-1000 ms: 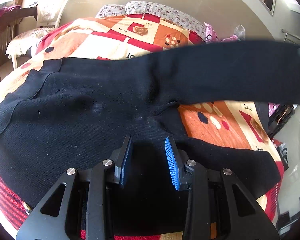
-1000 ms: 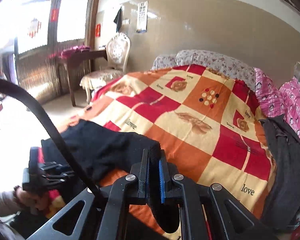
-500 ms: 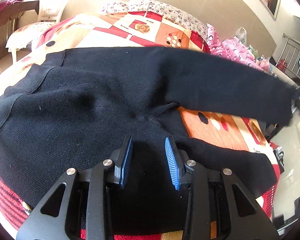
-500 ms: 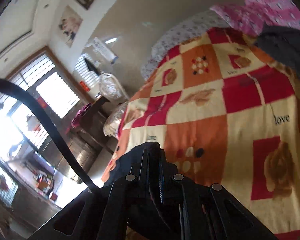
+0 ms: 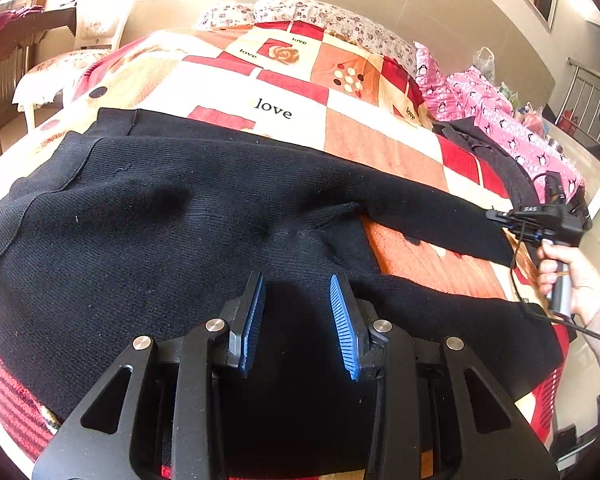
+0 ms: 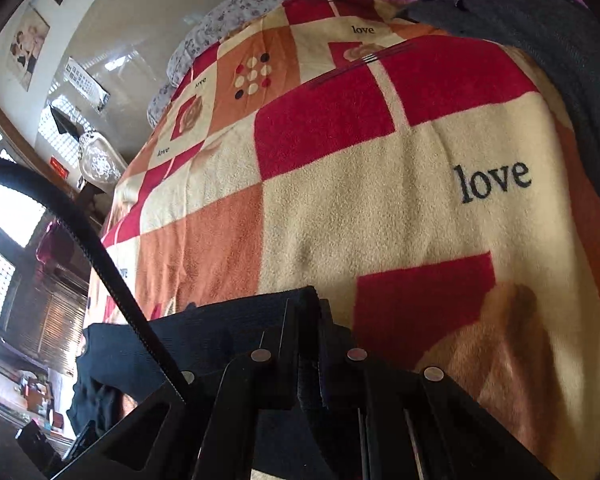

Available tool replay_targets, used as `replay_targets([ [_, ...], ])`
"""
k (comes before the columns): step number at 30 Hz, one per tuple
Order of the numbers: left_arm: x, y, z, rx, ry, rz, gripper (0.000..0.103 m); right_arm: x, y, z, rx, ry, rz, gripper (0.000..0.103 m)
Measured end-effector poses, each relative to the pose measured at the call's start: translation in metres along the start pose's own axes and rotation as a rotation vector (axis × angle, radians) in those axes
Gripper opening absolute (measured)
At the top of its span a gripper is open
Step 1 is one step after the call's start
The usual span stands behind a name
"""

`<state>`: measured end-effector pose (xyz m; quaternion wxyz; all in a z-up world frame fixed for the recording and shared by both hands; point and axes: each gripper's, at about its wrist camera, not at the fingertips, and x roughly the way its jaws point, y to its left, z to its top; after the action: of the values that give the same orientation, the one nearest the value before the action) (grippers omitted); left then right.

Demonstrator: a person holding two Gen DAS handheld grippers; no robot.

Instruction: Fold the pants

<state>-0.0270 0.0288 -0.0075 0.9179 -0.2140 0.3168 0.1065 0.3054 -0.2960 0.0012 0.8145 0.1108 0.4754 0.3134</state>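
Note:
Black knit pants lie spread across the checked blanket on the bed, waistband to the left, legs running right. My left gripper is open and empty, hovering low over the near leg by the crotch. My right gripper is shut on the hem of the far pant leg, held low over the blanket. In the left wrist view the right gripper shows at the right edge, at the end of that leg.
A dark grey garment lies along the blanket's right side next to pink penguin bedding. Floral pillows sit at the head. A white chair and a dark wooden table stand left of the bed.
The right gripper has lowered the far pant leg from the air down onto the blanket and swung towards the bed. The left gripper has stayed in place, open.

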Motion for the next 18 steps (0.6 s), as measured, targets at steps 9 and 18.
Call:
replay_targets([
  [9, 0.003, -0.001, 0.002, 0.004, 0.001, -0.008, 0.033, -0.011, -0.027, -0.006, -0.005, -0.115, 0.052, 0.01],
  [18, 0.008, 0.005, 0.007, -0.046, 0.004, -0.051, 0.036, -0.025, -0.029, -0.007, 0.016, -0.178, 0.075, 0.011],
])
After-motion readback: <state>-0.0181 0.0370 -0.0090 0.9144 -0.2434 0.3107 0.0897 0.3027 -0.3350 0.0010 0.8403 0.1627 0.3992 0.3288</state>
